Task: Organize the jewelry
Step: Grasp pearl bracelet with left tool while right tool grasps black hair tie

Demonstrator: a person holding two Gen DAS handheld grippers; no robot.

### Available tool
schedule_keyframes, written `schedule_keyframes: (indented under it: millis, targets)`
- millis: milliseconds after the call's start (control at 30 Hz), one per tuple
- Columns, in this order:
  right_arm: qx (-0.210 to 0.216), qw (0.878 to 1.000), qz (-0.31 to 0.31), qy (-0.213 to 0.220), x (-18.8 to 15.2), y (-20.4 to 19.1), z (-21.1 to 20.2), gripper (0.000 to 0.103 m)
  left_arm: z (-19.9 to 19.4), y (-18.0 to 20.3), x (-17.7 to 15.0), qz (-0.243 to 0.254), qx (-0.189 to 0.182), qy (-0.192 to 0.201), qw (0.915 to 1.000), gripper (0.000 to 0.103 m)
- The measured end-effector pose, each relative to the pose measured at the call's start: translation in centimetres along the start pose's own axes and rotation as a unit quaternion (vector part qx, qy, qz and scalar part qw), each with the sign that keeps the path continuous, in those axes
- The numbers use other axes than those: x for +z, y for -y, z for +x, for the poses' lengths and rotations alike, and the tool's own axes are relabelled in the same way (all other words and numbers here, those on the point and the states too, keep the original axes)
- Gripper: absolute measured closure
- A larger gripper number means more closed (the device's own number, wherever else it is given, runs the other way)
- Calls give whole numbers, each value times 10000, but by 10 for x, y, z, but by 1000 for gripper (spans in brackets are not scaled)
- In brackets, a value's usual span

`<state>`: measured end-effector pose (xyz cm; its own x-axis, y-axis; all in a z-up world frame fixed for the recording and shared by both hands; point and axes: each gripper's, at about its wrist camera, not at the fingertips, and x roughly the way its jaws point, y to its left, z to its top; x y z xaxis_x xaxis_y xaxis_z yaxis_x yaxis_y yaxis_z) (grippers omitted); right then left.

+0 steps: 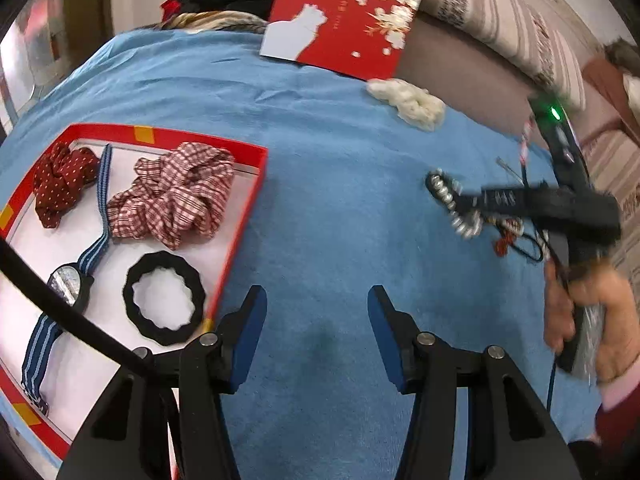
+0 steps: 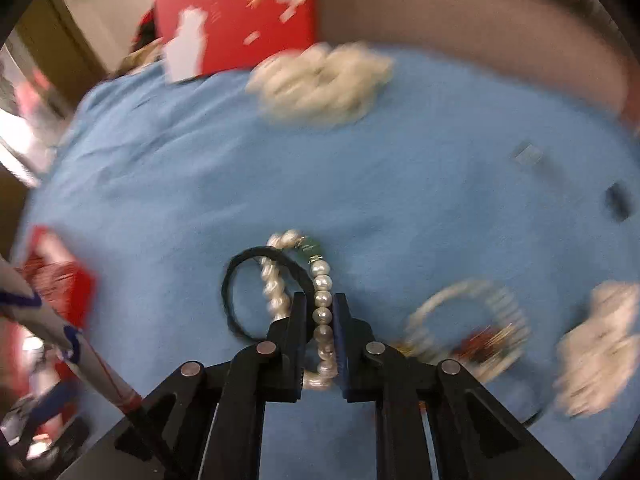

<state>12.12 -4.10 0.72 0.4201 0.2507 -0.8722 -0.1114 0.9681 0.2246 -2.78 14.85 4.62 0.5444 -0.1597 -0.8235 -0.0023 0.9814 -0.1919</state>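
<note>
Blur hides much, yet right hand-held gripper (image 2: 319, 308) seemingly pinches pearl bracelet (image 2: 322, 300); left (image 1: 317, 300) gapes empty.

No text, brand or number could be read in either view. The red lid (image 1: 344, 20) at the far edge of the blue cloth (image 1: 320, 160) carried a short vertical line of small pale characters beside its white blossom print and white cat shape, but they were too small to make out in the left wrist view and smeared by blur in the right wrist view. Nothing else showed any lettering.
</note>
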Motion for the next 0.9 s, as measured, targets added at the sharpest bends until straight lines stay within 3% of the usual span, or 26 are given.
schedule_keyframes:
  millis: [133,233,300,400,500,567,733,900]
  targets:
    - [1582,9870,-96,-275,-40,-27,-25,89,-9,-15,6,-309,-16,98,9995,52]
    - [2058,9784,8,-170,-71,-26,-50,89,-16,-23,5,-457,-201,114,9987,52]
    - [1904,9816,112,-85,-88,-15,-59,88,-19,-24,3,-472,-170,139,9986,50]
    - [1063,9940,252,-2,-108,7,-63,86,-20,-22,-1,-431,-155,161,9988,45]
    - [611,9961,623,144,-123,38,-73,74,-19,-13,-4,-271,-181,148,9994,43]
    - [338,9964,694,348,-133,51,-85,72,-14,-6,-7,-170,-322,34,9993,43]
    - [506,9961,487,527,-136,43,-92,72,5,20,-19,223,-672,-391,9967,43]
    - [339,9981,-48,518,-124,11,-63,72,19,41,-31,542,-848,-597,9931,55]
